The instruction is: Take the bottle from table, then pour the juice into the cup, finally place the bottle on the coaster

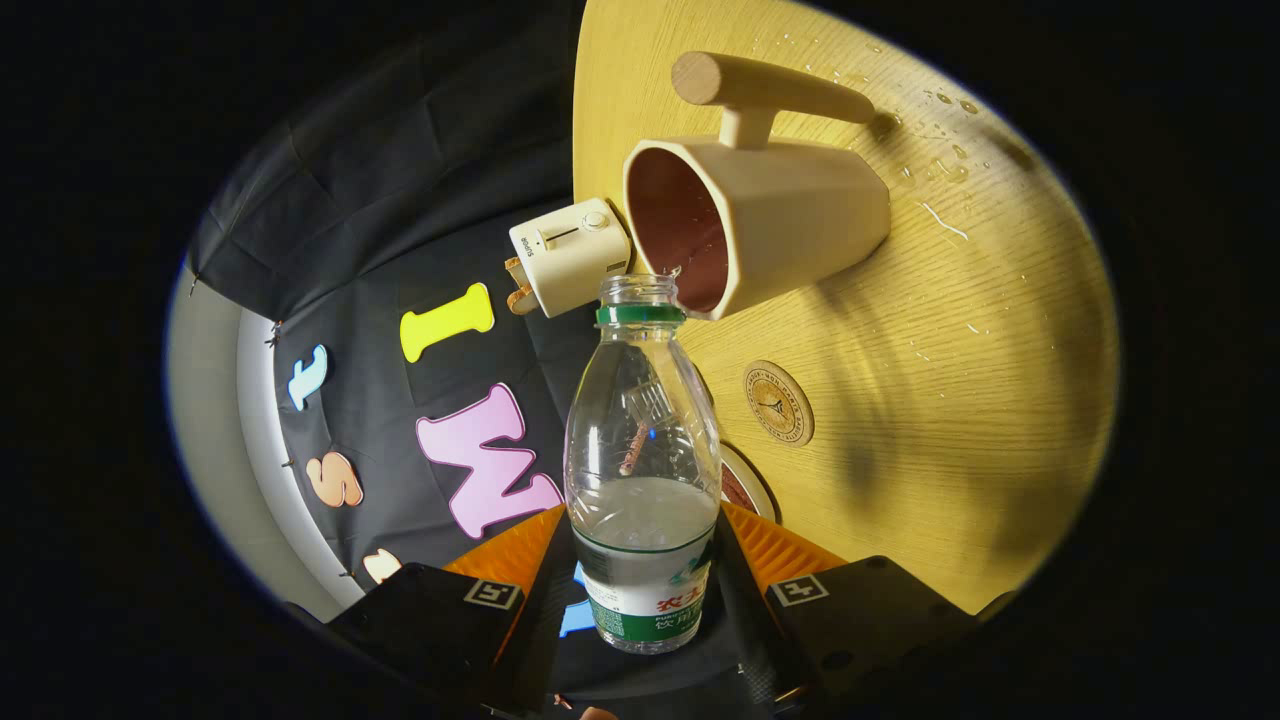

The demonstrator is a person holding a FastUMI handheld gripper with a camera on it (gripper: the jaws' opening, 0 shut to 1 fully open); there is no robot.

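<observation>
Between the fingers, the gripper point(645, 590) clamps the uncapped bottle point(642, 470) on both sides — liquid sits low in it. Just beyond its mouth, the cup point(770, 225) stands on the wooden table point(950, 420), water drops nearby — coaster point(778, 402) beside the bottle, toaster point(568, 255) behind

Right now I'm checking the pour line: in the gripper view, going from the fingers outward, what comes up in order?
Hand-held gripper shut on the bottle → bottle's open mouth → cup → cup's wooden handle.
</observation>
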